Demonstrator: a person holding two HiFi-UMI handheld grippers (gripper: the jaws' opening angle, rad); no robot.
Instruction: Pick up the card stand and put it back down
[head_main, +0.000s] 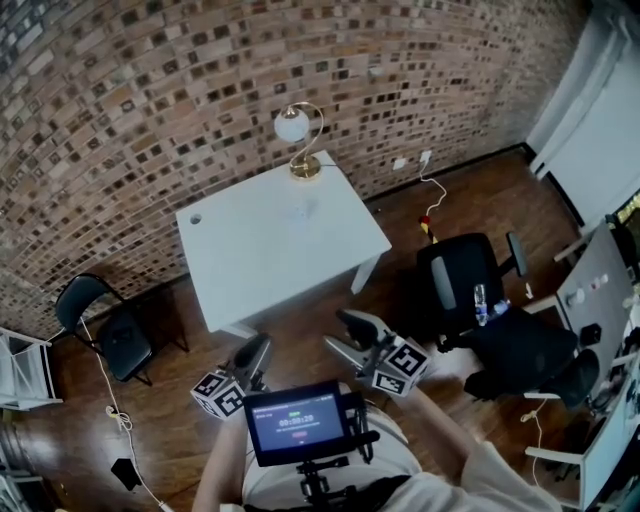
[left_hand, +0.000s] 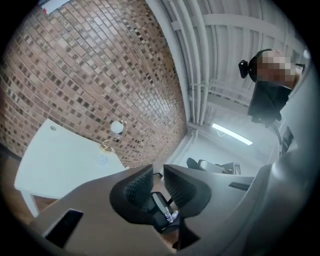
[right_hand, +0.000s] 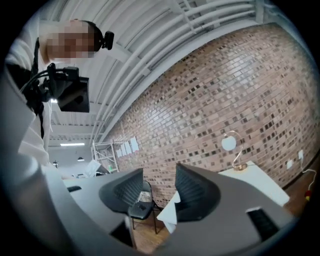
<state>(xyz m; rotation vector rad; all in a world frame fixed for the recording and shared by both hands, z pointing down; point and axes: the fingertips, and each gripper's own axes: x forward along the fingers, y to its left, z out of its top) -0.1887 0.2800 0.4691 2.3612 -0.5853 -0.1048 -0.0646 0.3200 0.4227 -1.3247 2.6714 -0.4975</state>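
Brick wall (head_main: 150, 100) ahead; left gripper (left_hand: 158, 171) jaws narrowly apart, right gripper (right_hand: 159, 171) jaws wider, both empty.

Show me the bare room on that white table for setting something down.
The white table is bare across its near half and left side. Only the far corner is crowded: the lamp, with a small clear item just before it.

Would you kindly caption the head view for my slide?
The left gripper and right gripper, both empty, face a white table with a globe lamp.
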